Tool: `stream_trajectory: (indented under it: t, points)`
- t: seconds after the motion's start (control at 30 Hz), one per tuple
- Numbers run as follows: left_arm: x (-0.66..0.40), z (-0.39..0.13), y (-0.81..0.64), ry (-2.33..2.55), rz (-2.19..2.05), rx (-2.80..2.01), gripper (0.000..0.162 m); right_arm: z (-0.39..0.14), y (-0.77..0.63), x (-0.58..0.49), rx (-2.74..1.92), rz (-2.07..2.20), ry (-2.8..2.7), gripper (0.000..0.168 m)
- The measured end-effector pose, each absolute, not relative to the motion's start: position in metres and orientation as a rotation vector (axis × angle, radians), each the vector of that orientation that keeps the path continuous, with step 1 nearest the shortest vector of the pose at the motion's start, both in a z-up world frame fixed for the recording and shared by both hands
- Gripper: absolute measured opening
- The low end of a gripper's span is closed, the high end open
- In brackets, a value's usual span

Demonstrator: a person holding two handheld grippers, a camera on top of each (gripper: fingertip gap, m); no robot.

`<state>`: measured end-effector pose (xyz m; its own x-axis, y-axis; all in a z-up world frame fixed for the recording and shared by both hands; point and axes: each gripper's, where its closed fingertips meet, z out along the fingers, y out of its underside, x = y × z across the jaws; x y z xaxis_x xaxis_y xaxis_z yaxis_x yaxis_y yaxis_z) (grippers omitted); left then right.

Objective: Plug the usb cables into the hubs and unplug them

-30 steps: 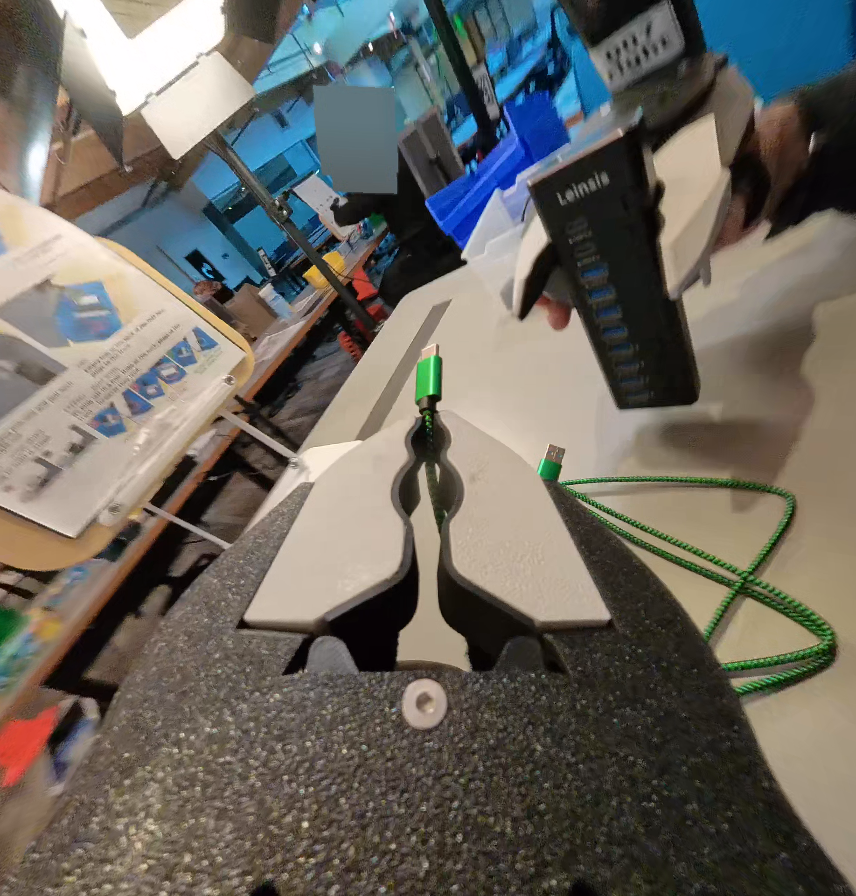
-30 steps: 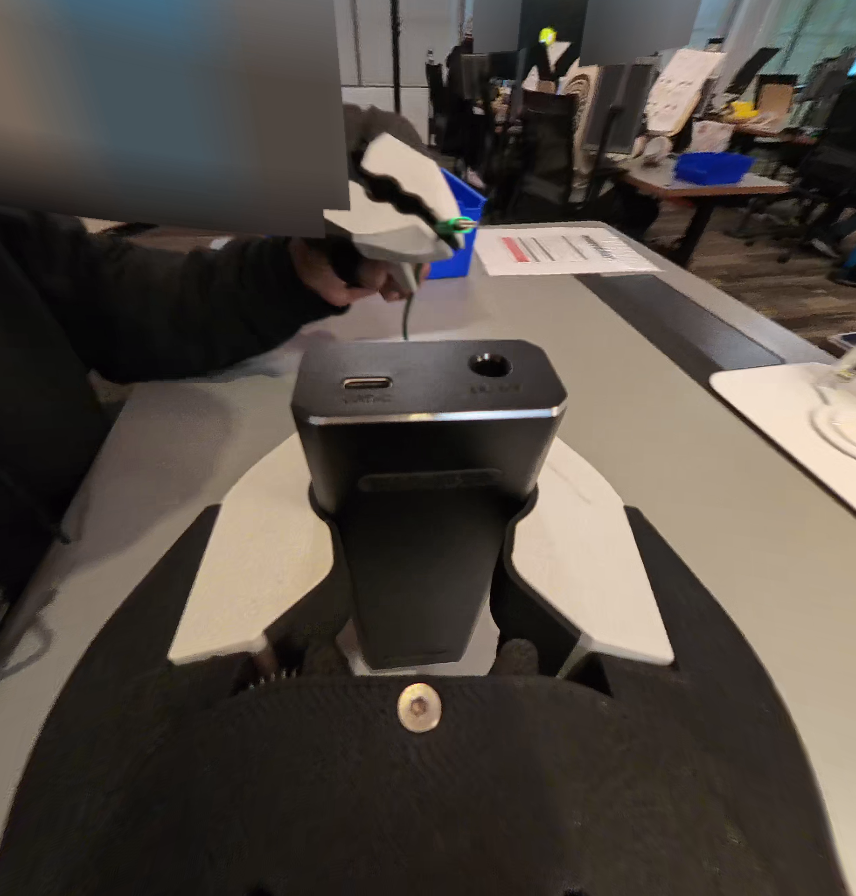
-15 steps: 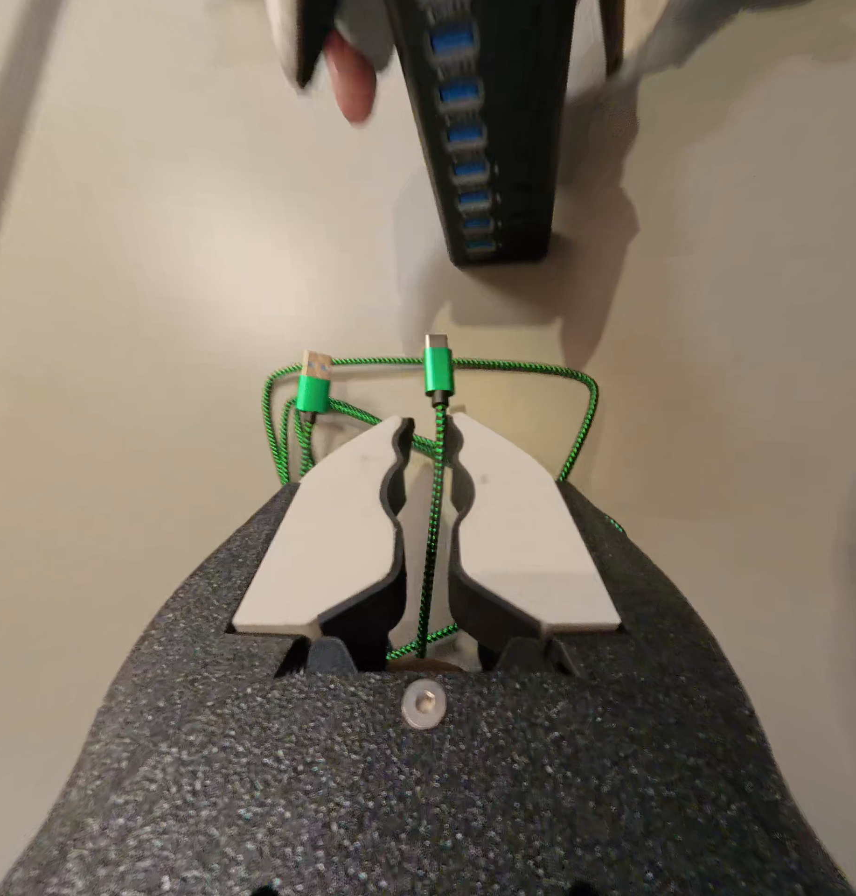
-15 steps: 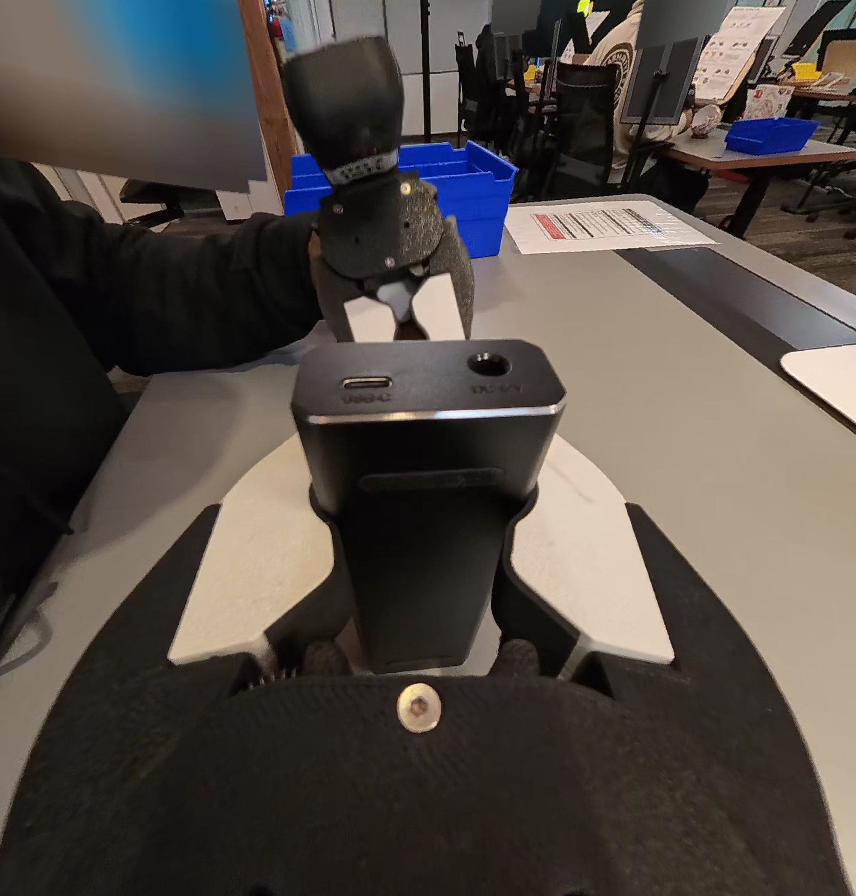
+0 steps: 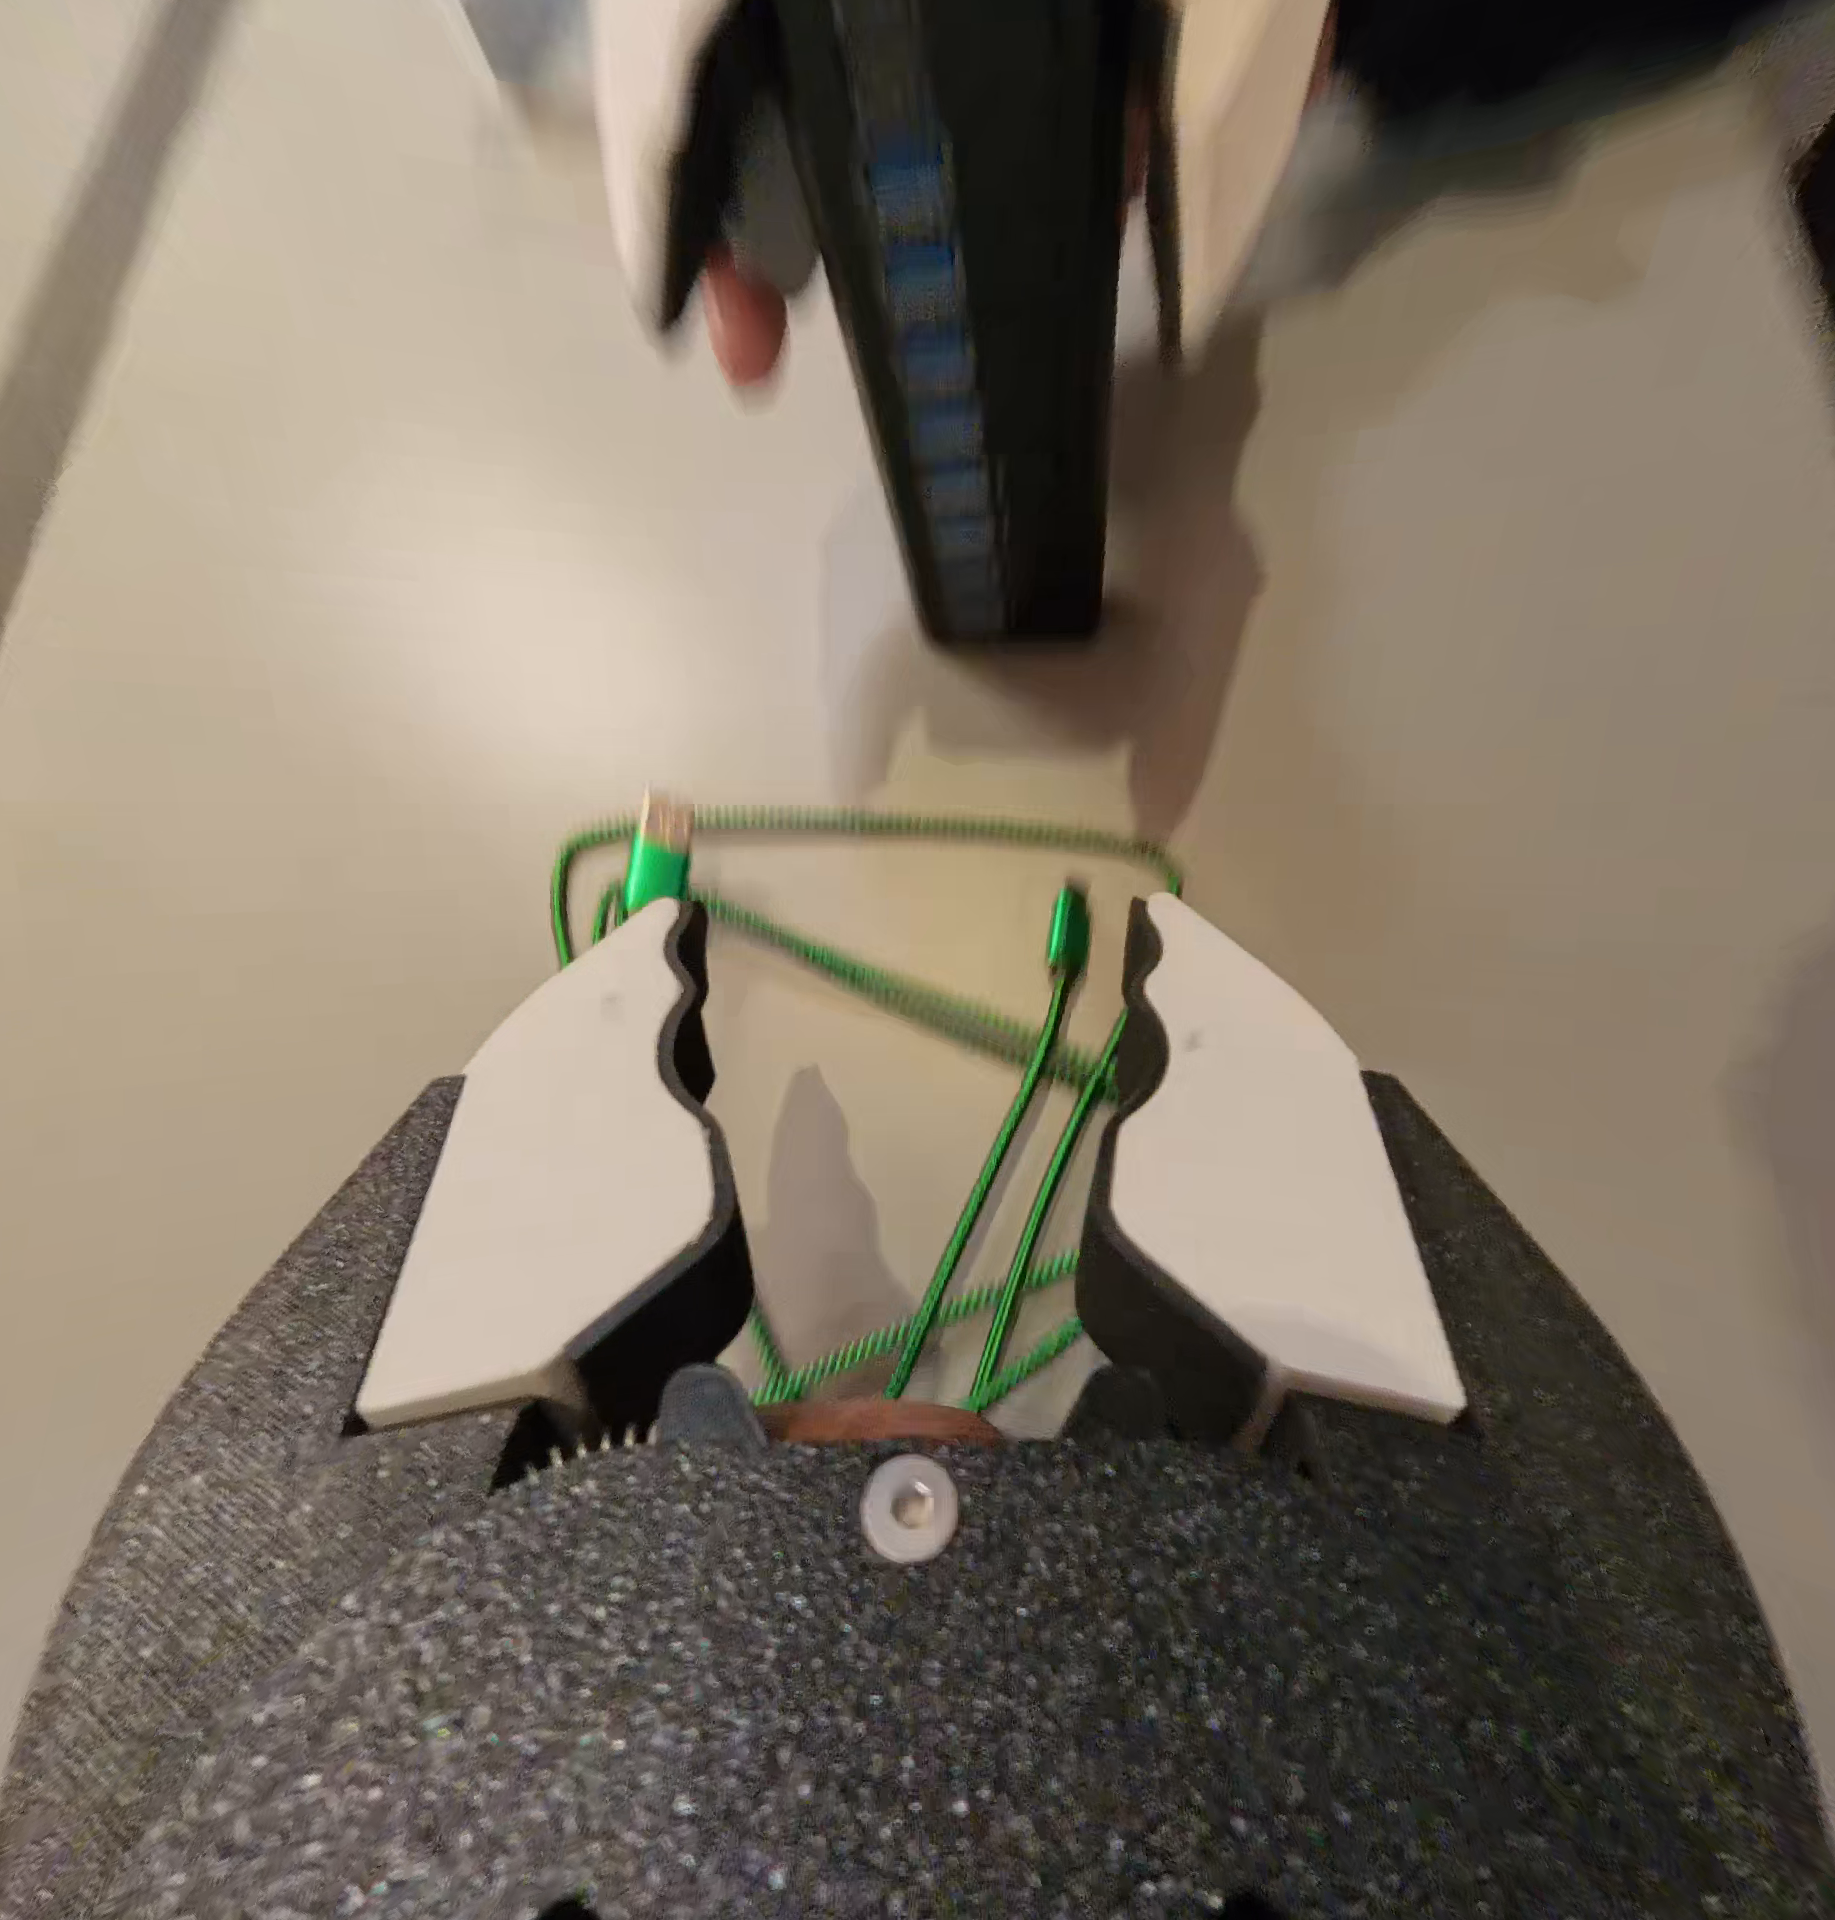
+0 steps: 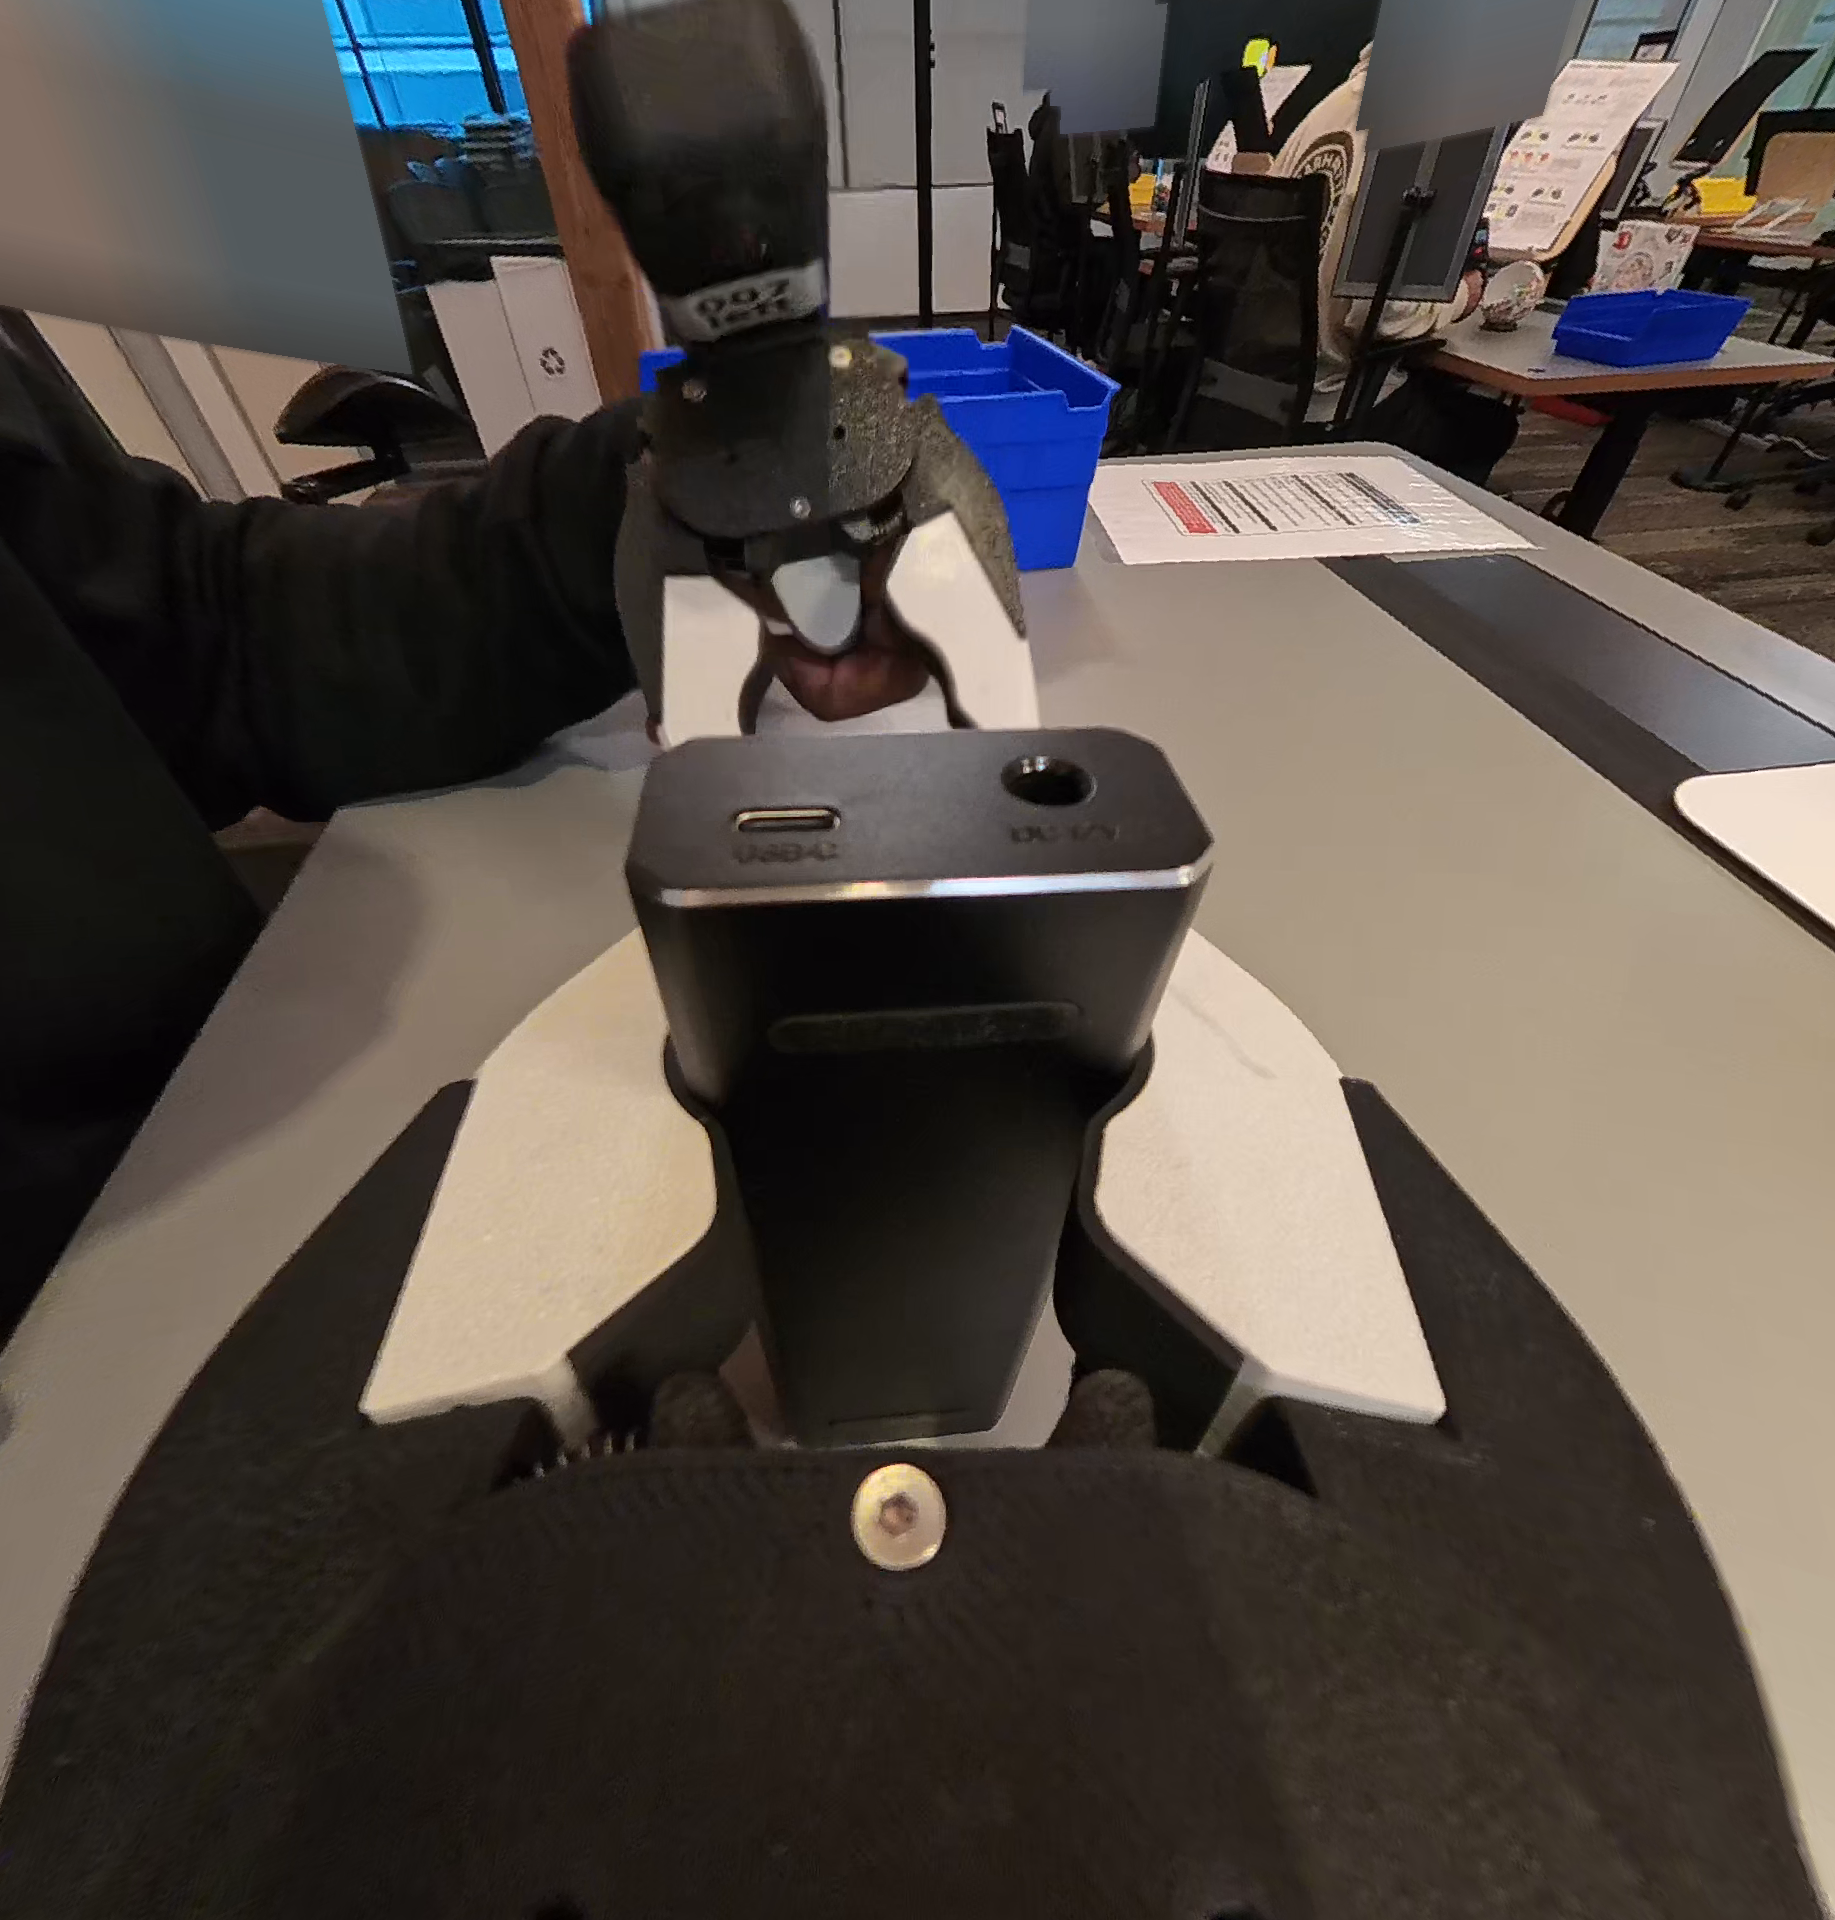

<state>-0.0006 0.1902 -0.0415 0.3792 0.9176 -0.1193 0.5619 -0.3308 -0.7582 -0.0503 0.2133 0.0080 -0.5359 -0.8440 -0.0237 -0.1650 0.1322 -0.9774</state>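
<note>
My left gripper points down at the grey table with its jaws wide apart and nothing held. A green braided USB cable lies loose under it. Its USB-C plug sits just inside the right finger and its USB-A plug sits by the left fingertip. My right gripper is shut on a black multi-port hub, its end ports facing away. In the left wrist view the hub hangs just beyond the cable, blurred. The left gripper shows behind the hub.
A blue bin and a laminated sheet sit at the table's far end. A dark strip runs along the right side, with a white pad at the right edge. A dark sleeve reaches in from the left. Other desks and seated people lie beyond.
My left gripper tipped down toward the table, then opened and let go of the USB-C end of the cable. The hub in my right gripper has come closer to it.
</note>
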Motion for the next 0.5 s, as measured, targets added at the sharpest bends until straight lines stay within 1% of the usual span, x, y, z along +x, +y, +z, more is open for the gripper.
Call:
stream_trajectory:
  t: [0.03,0.1,0.27,0.37,0.43,0.47,0.5]
  points:
    - [-0.011,-0.028,0.2,-1.225,0.733,-1.912,0.076,0.009,0.214,-0.049,-0.962,-1.439,1.789,0.072]
    - [-0.032,-0.016,0.227,-1.146,0.661,-1.762,0.074,0.013,0.217,-0.044,-0.94,-1.431,1.744,0.072]
    - [-0.072,-0.043,0.247,-1.298,0.669,-1.776,0.083,0.027,0.214,-0.042,-0.848,-1.479,1.72,0.072]
    - [-0.084,-0.045,0.252,-1.355,0.632,-1.669,0.078,0.036,0.213,-0.04,-0.783,-1.501,1.689,0.072]
    - [-0.086,-0.049,0.255,-1.351,0.604,-1.669,0.066,0.04,0.214,-0.038,-0.761,-1.512,1.654,0.072]
    - [-0.086,-0.051,0.257,-1.345,0.6,-1.671,0.062,0.038,0.214,-0.039,-0.771,-1.519,1.665,0.072]
    - [-0.087,-0.053,0.256,-1.348,0.602,-1.683,0.062,0.036,0.214,-0.039,-0.781,-1.509,1.673,0.073]
